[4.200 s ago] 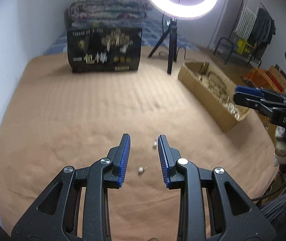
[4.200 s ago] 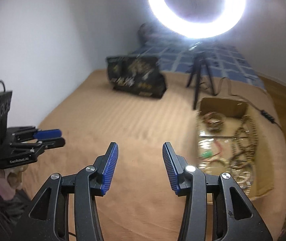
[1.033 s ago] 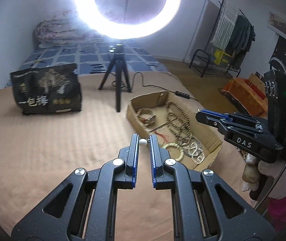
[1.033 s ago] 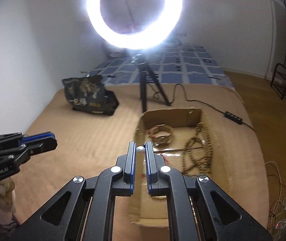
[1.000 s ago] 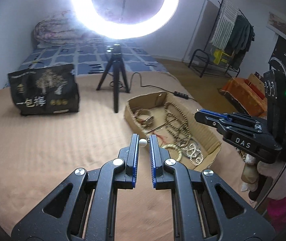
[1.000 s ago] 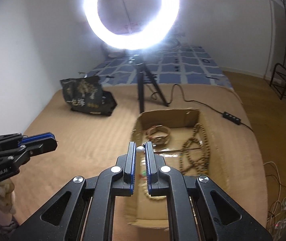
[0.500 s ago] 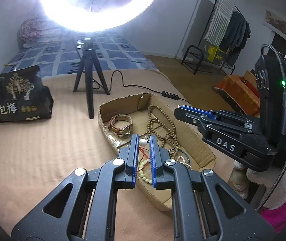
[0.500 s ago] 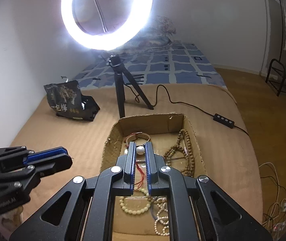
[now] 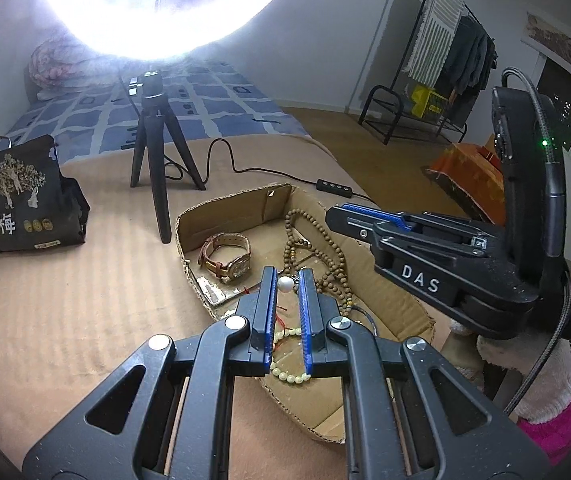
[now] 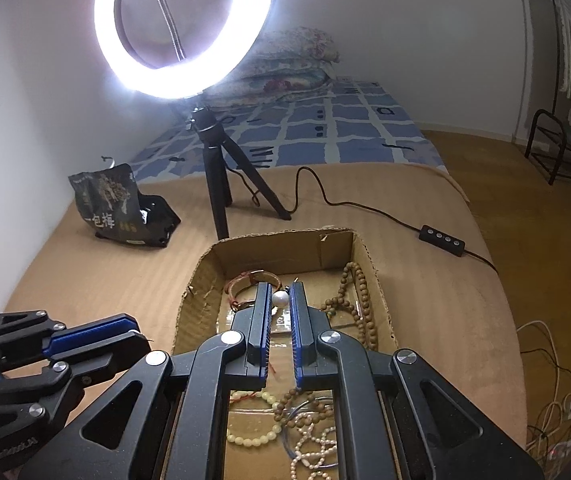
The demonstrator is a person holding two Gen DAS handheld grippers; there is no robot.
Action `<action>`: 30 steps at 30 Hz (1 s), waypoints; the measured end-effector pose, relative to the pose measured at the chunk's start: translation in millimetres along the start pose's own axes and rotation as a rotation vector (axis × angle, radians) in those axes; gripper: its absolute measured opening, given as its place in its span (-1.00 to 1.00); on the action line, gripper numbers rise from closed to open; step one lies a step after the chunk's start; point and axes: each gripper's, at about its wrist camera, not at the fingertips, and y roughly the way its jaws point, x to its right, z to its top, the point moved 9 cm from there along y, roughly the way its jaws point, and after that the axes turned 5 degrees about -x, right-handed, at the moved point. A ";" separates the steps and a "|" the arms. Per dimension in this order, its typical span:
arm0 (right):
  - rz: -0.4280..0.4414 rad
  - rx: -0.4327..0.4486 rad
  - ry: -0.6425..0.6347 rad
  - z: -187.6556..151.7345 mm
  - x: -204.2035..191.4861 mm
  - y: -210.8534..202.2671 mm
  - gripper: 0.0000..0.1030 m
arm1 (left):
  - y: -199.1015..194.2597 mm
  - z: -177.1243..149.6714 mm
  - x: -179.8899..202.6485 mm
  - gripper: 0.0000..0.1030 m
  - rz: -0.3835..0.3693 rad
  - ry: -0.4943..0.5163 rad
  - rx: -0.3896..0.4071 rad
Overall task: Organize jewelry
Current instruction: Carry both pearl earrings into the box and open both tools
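My left gripper [image 9: 287, 280] is shut on a white pearl earring [image 9: 284, 284] and holds it above the cardboard box [image 9: 241, 212]. My right gripper [image 10: 281, 295] is shut on a second pearl earring [image 10: 279, 299], also above the box [image 10: 285, 246]. The box holds a leather-strap watch [image 9: 227, 254], brown wooden bead strings [image 9: 321, 256] and pale bead bracelets [image 9: 289, 374]. The right gripper shows in the left wrist view [image 9: 349, 216] over the box's right side. The left gripper shows in the right wrist view [image 10: 137, 330] at the box's left.
The box lies on a tan bedspread [image 9: 65, 288]. A ring light on a black tripod [image 9: 157, 168] stands just behind it, its cable and control [image 10: 441, 240] trailing right. A black printed bag [image 9: 13, 196] sits at the far left. Folded quilts [image 10: 285, 64] lie by the wall.
Both grippers, open and empty over the bedspread 4.2 s ago, now each pinch an earring. Over the last second both moved forward and down over the box.
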 end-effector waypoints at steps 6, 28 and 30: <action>-0.022 0.003 -0.001 1.5 3.4 -0.5 -0.85 | -0.6 0.3 3.0 -0.83 0.008 0.008 0.003; -0.152 0.036 -0.002 7.3 15.2 -17.7 0.45 | -10.5 -3.2 3.8 -0.14 0.037 0.027 0.002; -0.158 0.039 -0.003 7.2 13.8 -20.7 0.45 | -15.8 -3.3 3.6 -0.04 0.037 0.027 0.010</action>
